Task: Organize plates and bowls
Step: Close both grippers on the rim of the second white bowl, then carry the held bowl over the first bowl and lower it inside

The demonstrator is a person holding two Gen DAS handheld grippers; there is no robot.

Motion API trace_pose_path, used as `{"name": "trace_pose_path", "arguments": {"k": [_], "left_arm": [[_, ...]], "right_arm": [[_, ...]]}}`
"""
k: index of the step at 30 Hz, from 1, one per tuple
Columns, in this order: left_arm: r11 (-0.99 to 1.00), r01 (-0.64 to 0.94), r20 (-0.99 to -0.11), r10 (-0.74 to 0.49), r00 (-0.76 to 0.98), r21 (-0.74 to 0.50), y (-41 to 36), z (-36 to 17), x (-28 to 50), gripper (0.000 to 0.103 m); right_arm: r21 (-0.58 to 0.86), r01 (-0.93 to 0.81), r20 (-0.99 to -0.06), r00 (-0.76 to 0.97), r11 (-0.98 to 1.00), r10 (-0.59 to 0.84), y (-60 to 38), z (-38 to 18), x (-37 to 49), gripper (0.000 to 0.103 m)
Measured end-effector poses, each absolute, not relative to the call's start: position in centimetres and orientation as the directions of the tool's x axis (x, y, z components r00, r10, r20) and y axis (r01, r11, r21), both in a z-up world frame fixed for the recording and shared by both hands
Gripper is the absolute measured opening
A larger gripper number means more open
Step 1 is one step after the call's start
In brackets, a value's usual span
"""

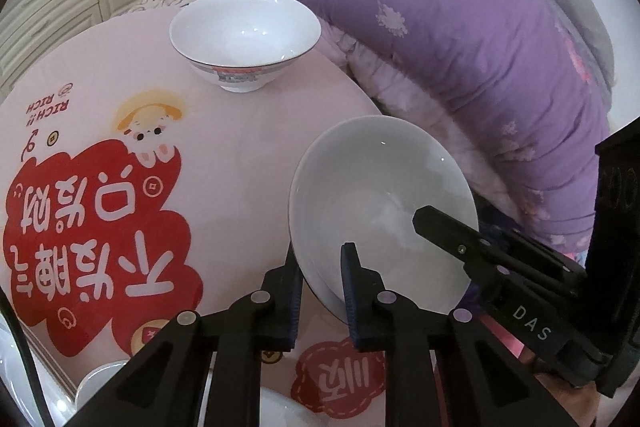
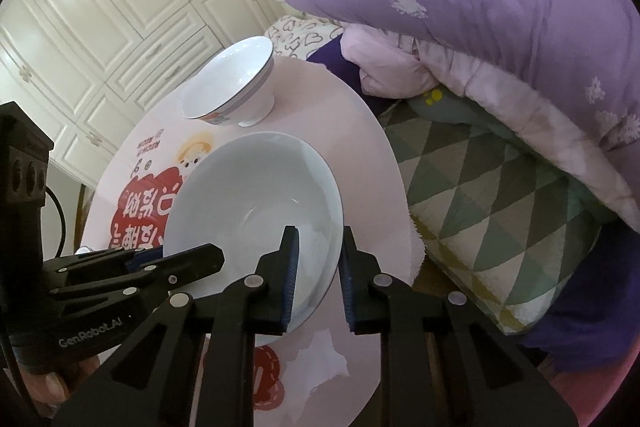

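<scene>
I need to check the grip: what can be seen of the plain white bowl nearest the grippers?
The plain white bowl looks like glossy ceramic, wide, shallow and empty. It sits tilted on the pink printed tabletop. The left gripper and right gripper each pinch its rim, one finger inside, one outside.

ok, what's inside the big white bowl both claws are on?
The big bowl looks empty: bare white interior. One finger of the left claw and one of the right claw reach over its rim and cover small patches near the edge.
</scene>
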State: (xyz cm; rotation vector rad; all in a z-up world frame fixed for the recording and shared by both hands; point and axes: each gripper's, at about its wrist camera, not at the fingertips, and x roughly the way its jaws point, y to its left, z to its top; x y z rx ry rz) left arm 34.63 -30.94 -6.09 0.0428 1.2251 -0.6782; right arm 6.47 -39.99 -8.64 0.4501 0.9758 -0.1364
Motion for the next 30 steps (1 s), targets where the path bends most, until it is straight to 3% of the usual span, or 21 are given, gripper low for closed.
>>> {"name": "trace_pose_path", "arguments": {"k": [13, 30], "left_arm": [[0.801, 0.503, -0.853, -0.477, 0.211, -0.324, -28.4, -2.4, 33.5, 0.015], [0.821, 0.478, -0.827, -0.484, 0.288, -0.313, -18.1, 4.8, 28.2, 0.015]], "right_arm": [[0.310, 0.269, -0.803, 0.588, 0.912, 0.100, -38.3, -5.9, 6.3, 0.019], [0.329, 0.092, -0.766, 0.608, 0.940, 0.208, -30.8, -1.2, 5.3, 0.020]]}}
